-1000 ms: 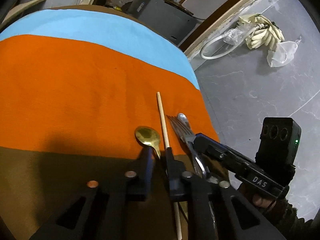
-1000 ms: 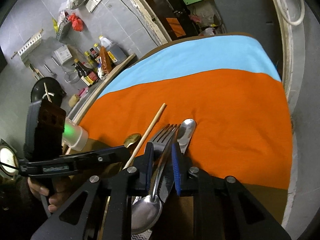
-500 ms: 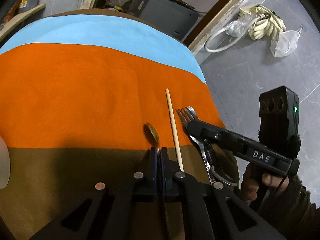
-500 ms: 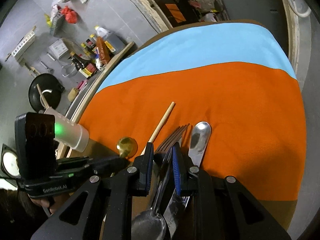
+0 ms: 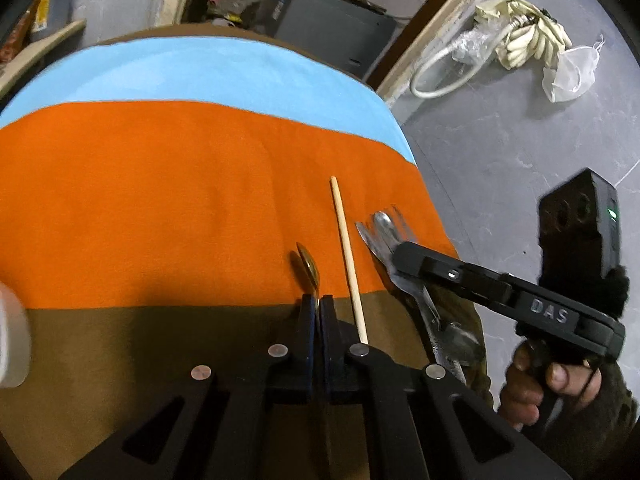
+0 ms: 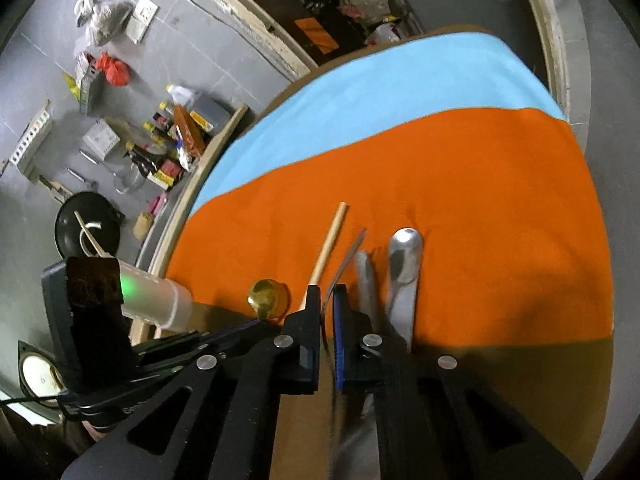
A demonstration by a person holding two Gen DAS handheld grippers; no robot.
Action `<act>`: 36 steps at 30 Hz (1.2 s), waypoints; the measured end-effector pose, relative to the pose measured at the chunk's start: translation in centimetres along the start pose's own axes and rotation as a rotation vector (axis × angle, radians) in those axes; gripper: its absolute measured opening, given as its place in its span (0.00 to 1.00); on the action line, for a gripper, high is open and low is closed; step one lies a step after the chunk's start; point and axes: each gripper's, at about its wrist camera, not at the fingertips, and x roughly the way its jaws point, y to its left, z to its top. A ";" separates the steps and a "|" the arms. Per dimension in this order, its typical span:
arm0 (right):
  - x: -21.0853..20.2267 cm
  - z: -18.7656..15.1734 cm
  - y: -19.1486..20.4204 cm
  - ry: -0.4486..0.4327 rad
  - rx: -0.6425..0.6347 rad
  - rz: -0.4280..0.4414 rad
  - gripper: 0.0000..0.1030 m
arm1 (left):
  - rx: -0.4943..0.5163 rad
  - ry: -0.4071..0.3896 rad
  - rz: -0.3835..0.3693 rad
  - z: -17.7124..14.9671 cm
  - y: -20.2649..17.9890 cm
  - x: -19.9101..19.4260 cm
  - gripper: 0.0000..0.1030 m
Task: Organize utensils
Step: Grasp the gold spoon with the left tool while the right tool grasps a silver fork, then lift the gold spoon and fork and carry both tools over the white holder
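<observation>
On the orange band of the tablecloth (image 5: 160, 200) a gold spoon (image 5: 306, 264) is turned on its edge, its handle pinched in my shut left gripper (image 5: 317, 304). A wooden chopstick (image 5: 346, 256) lies just right of it. Further right, several silver pieces (image 5: 380, 236) lie bunched together under my right gripper (image 5: 396, 258). In the right wrist view the right gripper (image 6: 328, 304) has its jaws closing on a fork (image 6: 348, 254) seen edge-on. A silver handle (image 6: 404, 256) lies to its right. The gold spoon (image 6: 268, 298) and the left gripper (image 6: 276, 320) are on its left.
A translucent white container (image 6: 156, 300) sits at the table's left edge. The table's right edge (image 5: 436, 216) drops to a grey floor with a hose and gloves (image 5: 520, 36). Bottles (image 6: 176, 148) and a black wok (image 6: 86, 226) clutter the floor on the left.
The left jaws have come together on the gold spoon's handle, and its bowl has rolled onto its edge. The right jaws have narrowed on the fork, which has turned edge-on.
</observation>
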 end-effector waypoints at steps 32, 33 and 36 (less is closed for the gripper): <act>-8.1 -1.0 27.3 -0.608 -0.298 0.295 0.03 | 0.012 -0.731 0.081 1.7 12.1 -31.9 0.03; -7.7 -0.6 28.5 -0.615 -0.326 0.308 0.03 | 0.000 -0.746 0.101 2.1 12.8 -32.4 0.03; -6.6 0.2 31.4 -0.631 -0.384 0.333 0.03 | -0.046 -0.787 0.119 2.5 15.1 -33.8 0.03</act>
